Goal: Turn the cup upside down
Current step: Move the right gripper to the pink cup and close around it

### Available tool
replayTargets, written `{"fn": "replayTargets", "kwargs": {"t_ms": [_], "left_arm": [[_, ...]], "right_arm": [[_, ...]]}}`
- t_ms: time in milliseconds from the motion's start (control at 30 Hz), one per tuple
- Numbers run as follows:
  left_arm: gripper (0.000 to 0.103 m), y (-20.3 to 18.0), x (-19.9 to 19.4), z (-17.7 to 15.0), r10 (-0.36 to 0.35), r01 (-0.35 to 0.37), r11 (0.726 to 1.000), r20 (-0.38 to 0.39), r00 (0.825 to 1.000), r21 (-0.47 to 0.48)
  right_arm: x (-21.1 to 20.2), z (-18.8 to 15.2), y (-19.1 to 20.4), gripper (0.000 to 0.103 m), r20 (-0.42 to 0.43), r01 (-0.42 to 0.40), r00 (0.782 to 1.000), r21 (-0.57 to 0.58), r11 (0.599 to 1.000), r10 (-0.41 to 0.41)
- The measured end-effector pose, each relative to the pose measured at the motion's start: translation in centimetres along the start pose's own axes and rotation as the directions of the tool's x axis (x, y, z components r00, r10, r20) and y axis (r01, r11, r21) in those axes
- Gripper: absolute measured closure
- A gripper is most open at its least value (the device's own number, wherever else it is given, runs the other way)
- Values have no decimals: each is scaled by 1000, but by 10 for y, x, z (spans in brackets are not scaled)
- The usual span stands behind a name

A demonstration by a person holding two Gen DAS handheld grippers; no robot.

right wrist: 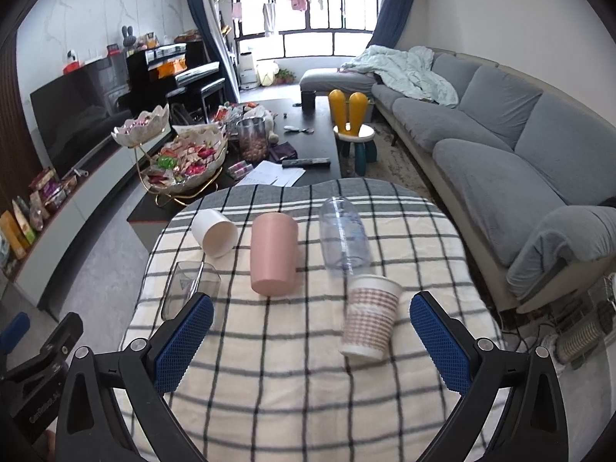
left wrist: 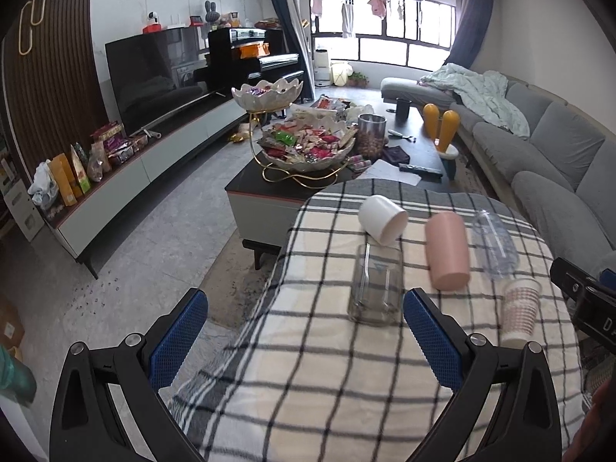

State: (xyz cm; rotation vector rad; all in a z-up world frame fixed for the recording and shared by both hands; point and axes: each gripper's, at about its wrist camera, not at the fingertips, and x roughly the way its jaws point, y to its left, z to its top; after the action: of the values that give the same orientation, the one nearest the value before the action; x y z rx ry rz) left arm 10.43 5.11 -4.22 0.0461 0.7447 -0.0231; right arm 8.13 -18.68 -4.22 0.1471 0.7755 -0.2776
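Several cups sit on a checked cloth (left wrist: pixel 308 346) (right wrist: pixel 288 365). A white cup (left wrist: pixel 382 219) (right wrist: pixel 214 232) lies on its side. A pink cup (left wrist: pixel 447 249) (right wrist: pixel 273 254), a clear glass mug (left wrist: pixel 375 284) (right wrist: pixel 190 288), a clear plastic cup (left wrist: pixel 494 244) (right wrist: pixel 344 236) and a patterned paper cup (left wrist: pixel 519 310) (right wrist: pixel 370 315) are there too. My left gripper (left wrist: pixel 306 337) is open, empty, just in front of the glass mug. My right gripper (right wrist: pixel 312 340) is open, empty, with the paper cup between its fingers' line.
A dark coffee table (left wrist: pixel 250 188) (right wrist: pixel 319 115) with a two-tier snack bowl (left wrist: pixel 304 146) (right wrist: pixel 184 161) stands beyond the cloth. A grey sofa (left wrist: pixel 539 142) (right wrist: pixel 500 146) runs along the right. A TV (left wrist: pixel 154 77) stands at left. A yellow-eared stool (right wrist: pixel 354 127) stands by the table.
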Motion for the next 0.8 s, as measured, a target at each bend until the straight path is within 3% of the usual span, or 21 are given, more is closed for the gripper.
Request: {"fn": "replayTargets", "kwargs": {"t_ms": [467,800], "left_arm": [[0,14,99,31,59,-59,998,-23,998,-36],[0,6,146,35,76,-79,996,-74,994,-39]], "right_arm": [[130,34,41,1,-108,24,994,2,1000,-24],[210,39,52,1,-227,61,972,-14,998,-63]]}}
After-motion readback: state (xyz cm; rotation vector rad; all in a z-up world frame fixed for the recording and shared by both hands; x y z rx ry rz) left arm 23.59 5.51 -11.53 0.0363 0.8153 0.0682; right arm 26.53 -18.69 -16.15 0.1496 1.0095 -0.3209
